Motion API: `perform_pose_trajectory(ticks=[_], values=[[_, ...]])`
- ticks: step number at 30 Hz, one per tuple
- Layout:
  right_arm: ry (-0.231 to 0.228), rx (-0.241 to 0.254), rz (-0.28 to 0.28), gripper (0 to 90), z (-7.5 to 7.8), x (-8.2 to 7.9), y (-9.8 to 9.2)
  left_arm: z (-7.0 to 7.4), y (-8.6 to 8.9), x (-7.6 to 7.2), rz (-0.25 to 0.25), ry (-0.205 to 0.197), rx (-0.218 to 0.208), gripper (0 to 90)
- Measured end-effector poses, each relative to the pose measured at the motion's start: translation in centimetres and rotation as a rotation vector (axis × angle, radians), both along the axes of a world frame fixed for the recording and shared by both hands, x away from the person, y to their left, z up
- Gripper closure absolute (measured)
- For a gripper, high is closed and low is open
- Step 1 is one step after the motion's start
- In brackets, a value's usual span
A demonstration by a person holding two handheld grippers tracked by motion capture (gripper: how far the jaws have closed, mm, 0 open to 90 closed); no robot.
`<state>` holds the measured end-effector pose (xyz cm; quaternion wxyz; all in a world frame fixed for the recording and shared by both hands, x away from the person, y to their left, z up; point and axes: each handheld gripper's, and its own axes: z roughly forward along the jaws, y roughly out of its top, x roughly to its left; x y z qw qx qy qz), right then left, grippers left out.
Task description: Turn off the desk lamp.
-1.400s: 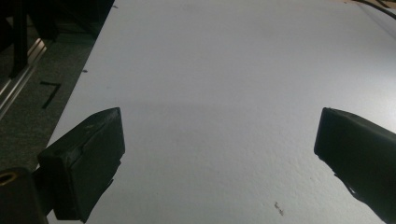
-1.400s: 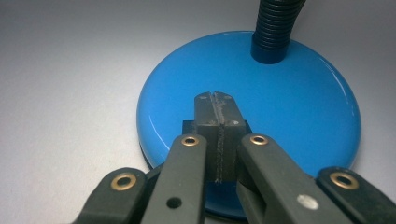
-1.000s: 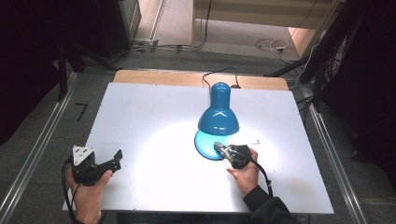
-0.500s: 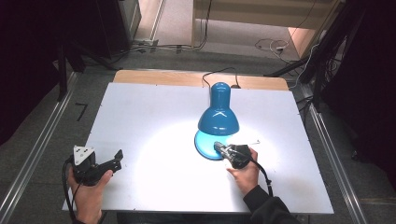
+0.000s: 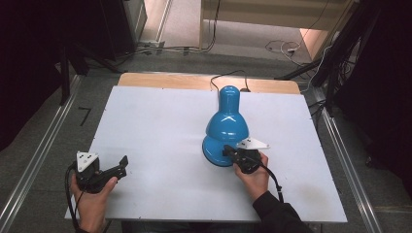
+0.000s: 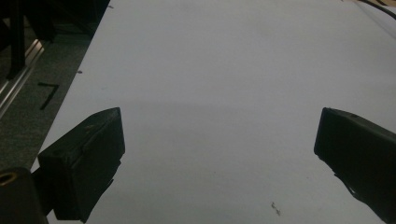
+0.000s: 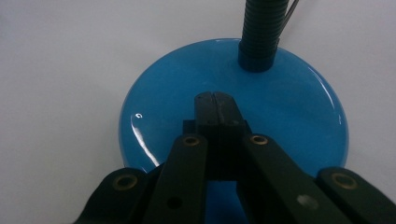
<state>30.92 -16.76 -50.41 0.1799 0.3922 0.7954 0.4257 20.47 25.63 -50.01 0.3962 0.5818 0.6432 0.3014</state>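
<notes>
Right gripper (image 7: pixel 215 100): my jaws are pressed together, empty, tips over the lamp base (image 7: pixel 187 93).
Left gripper (image 6: pixel 219 140): my jaws are spread wide above bare bench (image 6: pixel 210 60).
Blue desk lamp (image 5: pixel 227 124): mid-bench, shade bent down over its base.

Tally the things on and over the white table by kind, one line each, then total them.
Blue desk lamp: 1
Hand-held grippers: 2, the left gripper and the right gripper
Total: 3
</notes>
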Motion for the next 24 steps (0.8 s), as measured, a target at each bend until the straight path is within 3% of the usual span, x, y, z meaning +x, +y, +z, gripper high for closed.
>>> perform_pose_trajectory(ticks=[5, 14, 24], values=[[0.017, 0.019, -0.004, 88.4, 0.01, 0.28, -0.21, 0.03, -0.08, -0.01, -0.005, -0.001, 0.004, 2.2], [0.006, 0.049, 0.000, 87.8, 0.39, 0.15, -0.42, 0.02, 0.00, -0.01, -0.006, 0.000, 0.001, 2.2], [0.014, 0.082, 0.006, 62.4, 0.95, 0.01, -0.70, 0.03, -0.03, -0.02, -0.003, -0.002, -0.001, 2.2]])
